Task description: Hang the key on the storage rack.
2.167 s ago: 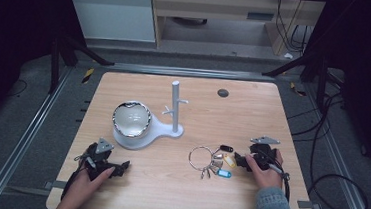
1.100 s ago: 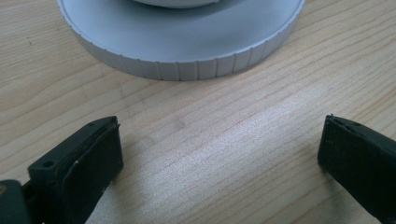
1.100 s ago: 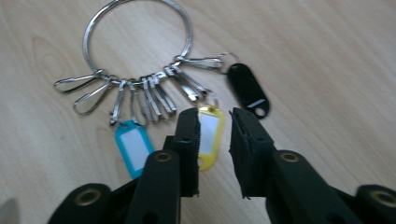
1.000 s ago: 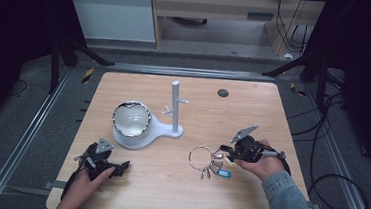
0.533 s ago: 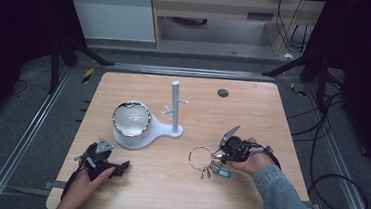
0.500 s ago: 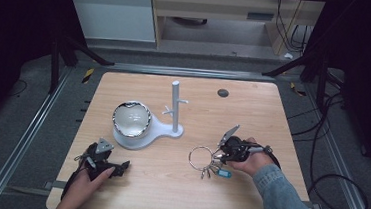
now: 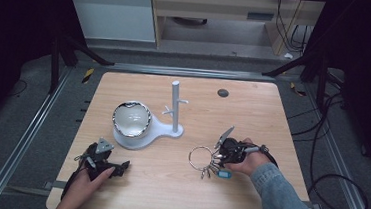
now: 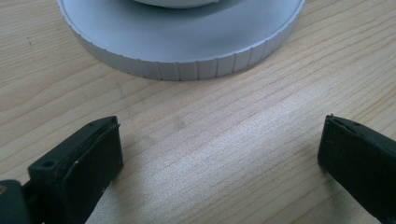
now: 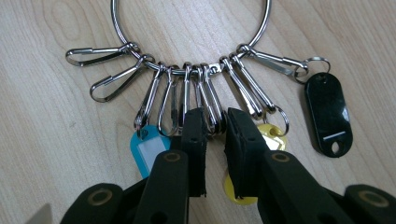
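Lower centre of the right gripper view, the right gripper has narrowly parted jaws, just opening, straddling snap clips on the large steel key ring (pads not pressing); pinch one clip squarely before lifting.

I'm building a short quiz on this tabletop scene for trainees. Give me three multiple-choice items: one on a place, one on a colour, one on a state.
1. Where does the key ring lie on the table?
A. Left of the white stand
B. Right of the white stand, by the right gripper
C. At the far edge, by the dark round spot

2. Which tag colours hang from the ring?
A. Blue, yellow, black
B. Red, green, white
C. Orange, purple, grey

3. How do the left gripper's jaws stand?
A. Shut on the stand's base
B. Wide apart over bare wood
C. Shut on a key tag

Key: 1 B, the ring lies right of the white stand, at the right gripper. 2 A, the right gripper view shows a blue tag, a yellow tag and a black tag. 3 B, the left gripper has bare wood between its jaws.
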